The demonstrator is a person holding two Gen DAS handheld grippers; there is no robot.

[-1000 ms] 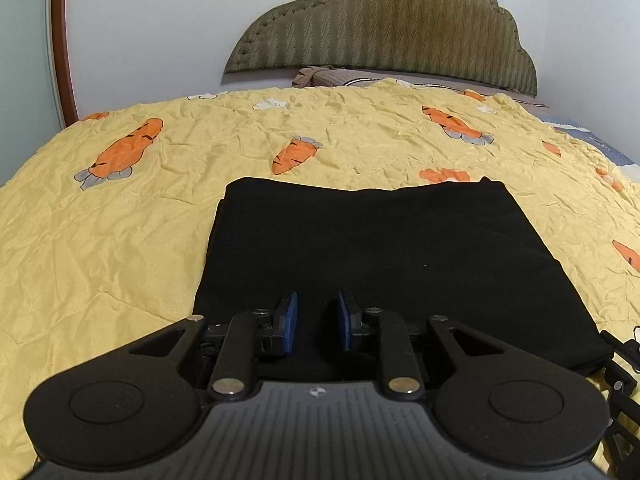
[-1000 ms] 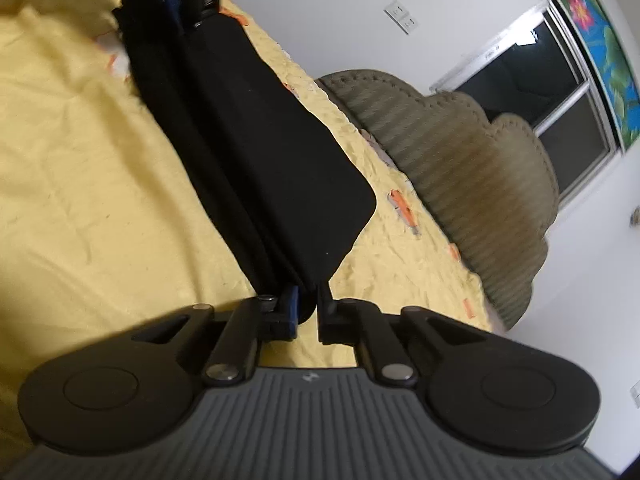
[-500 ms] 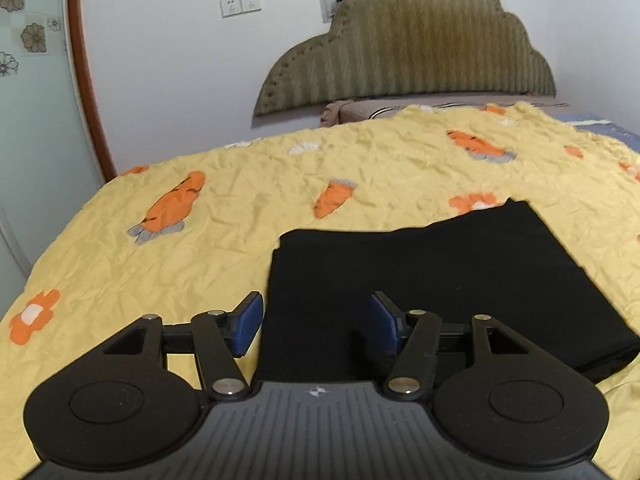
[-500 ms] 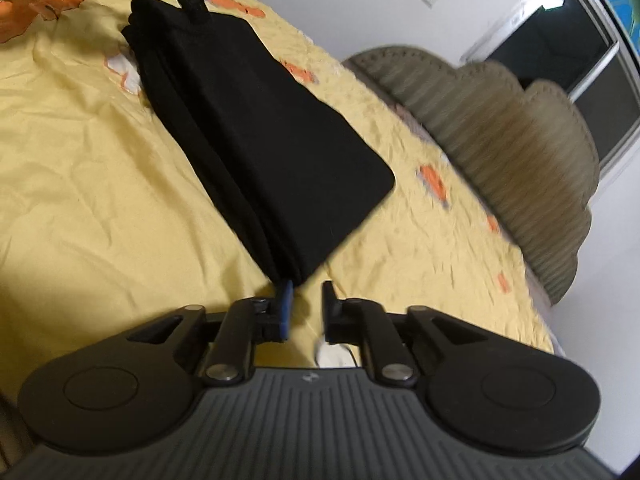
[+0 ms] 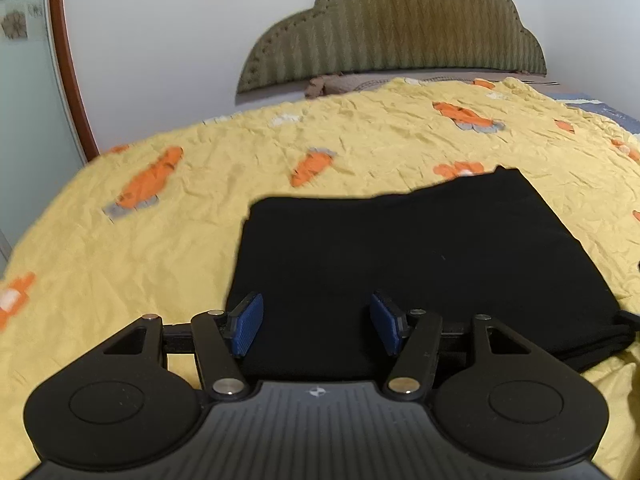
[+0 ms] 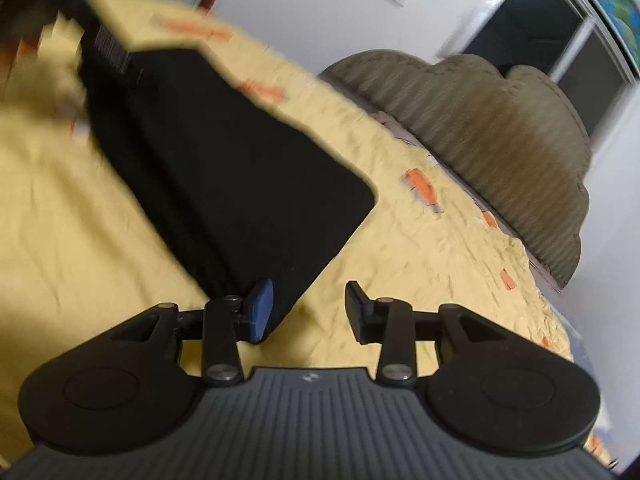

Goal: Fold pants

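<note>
Both grippers have let go since a second ago: the black, smooth-knit folded pants (image 5: 420, 264) are lying flat as a rectangle on the crinkled yellow carrot-print bedspread (image 5: 160, 264). Left gripper (image 5: 316, 326) is hovering released, blue ribbed pads spread over the near hem. Right gripper (image 6: 308, 312) is opening, jaws apart beside the pants' corner, gripping nothing. Beyond, an olive scalloped quilted headboard (image 5: 392, 28) is standing against the white wall.

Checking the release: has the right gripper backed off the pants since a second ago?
Yes. The right gripper is opening, no cloth pinched; the pants corner it clamped now lies beside its left pad on the yellow bedspread.
</note>
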